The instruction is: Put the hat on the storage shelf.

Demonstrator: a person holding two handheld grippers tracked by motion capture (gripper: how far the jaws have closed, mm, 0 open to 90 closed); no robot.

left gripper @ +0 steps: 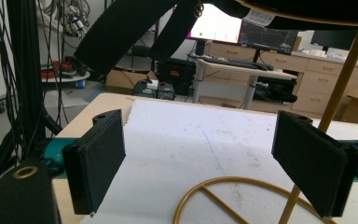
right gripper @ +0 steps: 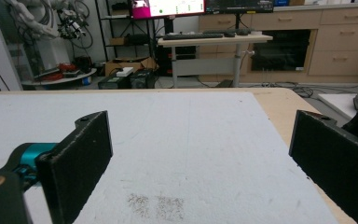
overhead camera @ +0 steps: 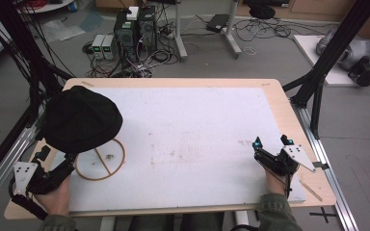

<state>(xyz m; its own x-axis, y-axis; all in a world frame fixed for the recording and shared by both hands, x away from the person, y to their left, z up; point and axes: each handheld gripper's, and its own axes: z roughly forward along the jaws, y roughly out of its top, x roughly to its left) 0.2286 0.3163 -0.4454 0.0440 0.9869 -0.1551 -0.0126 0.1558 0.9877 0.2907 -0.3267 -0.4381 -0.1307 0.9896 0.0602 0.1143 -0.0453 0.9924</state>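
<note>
Hat (overhead camera: 82,119) sits atop a gold stand (overhead camera: 100,161) at the table's (overhead camera: 279,103) near-left corner, just ahead of the left claw (overhead camera: 70,159). That claw's jaws are spread wide, and in the left gripper view the stand's rod (left gripper: 342,86) rises just beside the right jaw, its ring base (left gripper: 228,196) between the jaws. A label under the hat (left gripper: 259,17) is too blurred to read. Well apart at the near-right, the right claw (overhead camera: 272,141) rests with jaws apart, holding nothing, over the white mat (overhead camera: 197,139).
</note>
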